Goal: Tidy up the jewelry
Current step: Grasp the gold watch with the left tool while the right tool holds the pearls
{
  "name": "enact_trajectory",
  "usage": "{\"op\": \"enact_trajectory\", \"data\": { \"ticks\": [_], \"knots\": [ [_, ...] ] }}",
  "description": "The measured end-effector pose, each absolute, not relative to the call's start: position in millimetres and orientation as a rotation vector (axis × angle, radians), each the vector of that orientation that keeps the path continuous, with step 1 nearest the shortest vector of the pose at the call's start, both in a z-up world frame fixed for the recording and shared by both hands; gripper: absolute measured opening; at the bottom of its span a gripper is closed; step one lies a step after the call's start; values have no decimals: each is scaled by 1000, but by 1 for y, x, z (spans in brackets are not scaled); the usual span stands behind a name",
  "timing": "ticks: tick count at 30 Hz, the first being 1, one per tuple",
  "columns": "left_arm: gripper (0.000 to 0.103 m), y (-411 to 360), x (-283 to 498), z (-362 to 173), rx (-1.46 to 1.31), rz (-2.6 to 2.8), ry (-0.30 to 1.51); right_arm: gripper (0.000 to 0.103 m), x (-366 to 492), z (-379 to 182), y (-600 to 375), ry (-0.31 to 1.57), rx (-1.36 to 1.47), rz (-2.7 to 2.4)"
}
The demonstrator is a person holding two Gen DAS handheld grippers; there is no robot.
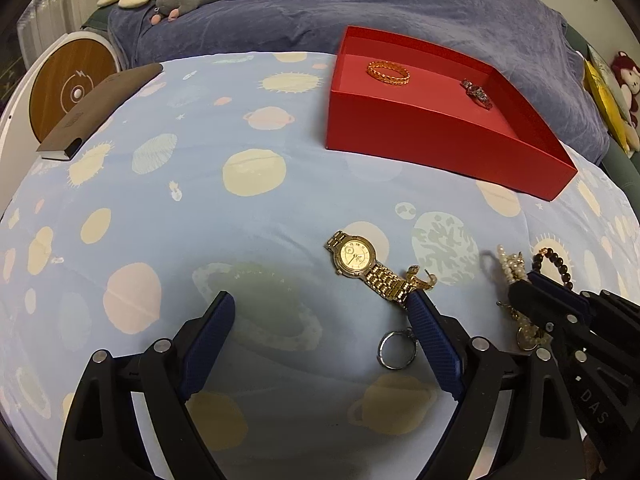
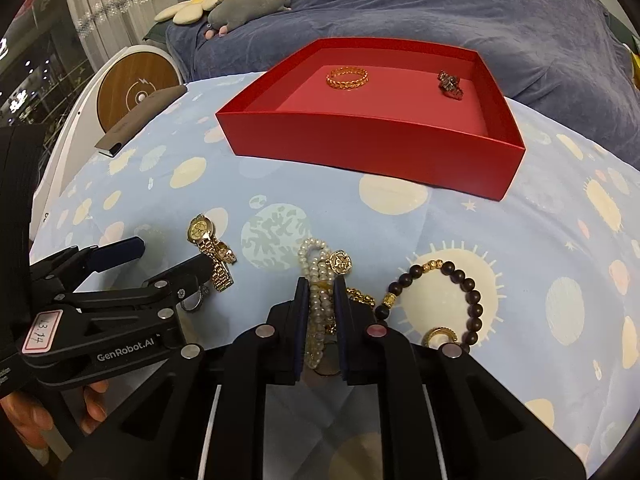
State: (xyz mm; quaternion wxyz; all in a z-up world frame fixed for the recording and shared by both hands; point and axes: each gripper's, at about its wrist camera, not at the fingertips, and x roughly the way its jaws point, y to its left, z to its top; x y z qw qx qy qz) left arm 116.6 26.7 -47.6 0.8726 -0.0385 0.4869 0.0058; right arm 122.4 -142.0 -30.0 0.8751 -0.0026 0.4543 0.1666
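Planet-print blue bedsheet (image 2: 460, 216) | white pearl bracelet (image 2: 318, 280) pinched by right gripper (image 2: 320, 284), near open red cardboard box (image 2: 372, 152) | left gripper (image 1: 320, 308) spread, empty | strands should be lifted straight, dangling ends cleared.

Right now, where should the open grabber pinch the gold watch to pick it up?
Pinch the gold watch by its band, just below the round face. The band lies flat and narrow, so the left gripper can come from above, with one finger on each side of it.

Two close wrist views, angled down — shared red box (image 1: 440, 136) beyond.
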Motion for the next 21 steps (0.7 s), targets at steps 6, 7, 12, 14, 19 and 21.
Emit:
{"op": "enact_trajectory", "data": {
  "ticks": [6,7,12,14,19,21],
  "knots": [
    [85,29,115,-44,-138,-22,1022,12,122,-25,-142,941,-1,356],
    [85,25,115,-44,-141,-32,1024,12,121,-25,-143,941,1,356],
    [85,6,119,-49,-43,-10,1003,12,121,-24,-146,945,18,364],
    [85,4,119,-51,-20,-5,994,12,122,-24,-149,958,49,380],
    [70,7,117,-50,-2,0,981,12,121,-23,-150,956,46,375],
    [60,10,116,-49,6,-2,973,12,121,-23,-149,952,38,373]
  ]
}}
